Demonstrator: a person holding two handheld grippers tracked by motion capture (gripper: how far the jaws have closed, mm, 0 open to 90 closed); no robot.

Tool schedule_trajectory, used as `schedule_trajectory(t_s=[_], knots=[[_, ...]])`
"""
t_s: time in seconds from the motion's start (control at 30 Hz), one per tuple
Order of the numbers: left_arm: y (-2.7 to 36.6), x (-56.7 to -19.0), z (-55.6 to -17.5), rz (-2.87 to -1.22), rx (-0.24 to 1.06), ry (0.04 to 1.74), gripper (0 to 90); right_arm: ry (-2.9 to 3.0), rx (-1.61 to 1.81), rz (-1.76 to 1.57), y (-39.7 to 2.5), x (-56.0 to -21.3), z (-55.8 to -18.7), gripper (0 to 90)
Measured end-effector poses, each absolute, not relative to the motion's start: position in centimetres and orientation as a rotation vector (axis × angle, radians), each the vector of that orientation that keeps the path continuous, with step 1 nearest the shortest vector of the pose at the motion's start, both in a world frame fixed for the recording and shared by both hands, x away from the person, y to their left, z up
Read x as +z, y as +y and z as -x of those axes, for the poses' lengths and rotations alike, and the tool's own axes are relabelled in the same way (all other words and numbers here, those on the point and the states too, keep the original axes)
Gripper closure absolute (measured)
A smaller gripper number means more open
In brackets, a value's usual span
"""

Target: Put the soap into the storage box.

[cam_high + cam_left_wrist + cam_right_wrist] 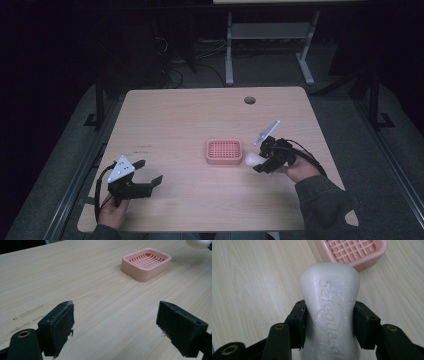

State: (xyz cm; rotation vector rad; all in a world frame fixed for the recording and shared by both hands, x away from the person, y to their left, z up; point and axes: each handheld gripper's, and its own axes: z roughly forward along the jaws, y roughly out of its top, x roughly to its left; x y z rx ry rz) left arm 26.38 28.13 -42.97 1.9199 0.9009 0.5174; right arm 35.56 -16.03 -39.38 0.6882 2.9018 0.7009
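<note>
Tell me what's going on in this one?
A person works at a wooden table with a gripper in each hand. The right gripper has its jaws shut on a white bar of soap, held just to the right of a pink soap dish with a grid insert; the soap is not yet in the dish. The left gripper sits near the table's front left with its jaws wide open, holding nothing, pointed toward the dish.
</note>
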Motion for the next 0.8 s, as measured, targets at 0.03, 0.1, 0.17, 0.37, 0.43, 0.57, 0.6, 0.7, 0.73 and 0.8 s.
schedule_trajectory(t_s=[0.03,0.1,0.17,0.37,0.43,0.57,0.6,0.7,0.73,0.8], knots=[[28.1,-43.0,-26.4,-1.92,0.517,0.901,14.4,2.902,0.701,-0.688,-16.0,-39.4,-35.6,48.9],[28.1,-43.0,-26.4,-1.928,0.516,0.898,14.4,2.902,0.709,-0.678,-15.9,-39.1,-35.8,48.9],[28.1,-43.0,-26.4,-1.926,0.516,0.897,14.4,2.902,0.712,-0.67,-15.8,-39.0,-35.9,48.9],[28.0,-43.0,-26.5,-1.937,0.523,0.889,14.4,2.909,0.71,-0.66,-15.2,-38.4,-36.6,48.9],[28.0,-43.0,-26.6,-1.933,0.519,0.896,14.4,2.906,0.72,-0.652,-14.9,-38.2,-36.9,48.9],[28.1,-43.1,-26.6,-1.935,0.522,0.897,14.4,2.914,0.709,-0.63,-14.3,-37.9,-37.4,48.9],[28.1,-43.1,-26.6,-1.935,0.522,0.896,14.4,2.92,0.706,-0.618,-14.0,-37.8,-37.7,48.9],[28.1,-43.0,-26.6,-1.933,0.526,0.899,14.4,2.925,0.711,-0.618,-13.8,-37.7,-38.0,48.9],[28.2,-43.0,-26.7,-1.932,0.529,0.896,14.4,2.929,0.705,-0.61,-13.6,-37.6,-38.2,48.9],[28.2,-43.0,-26.7,-1.929,0.53,0.9,14.4,2.931,0.705,-0.604,-13.4,-37.4,-38.5,48.9]])
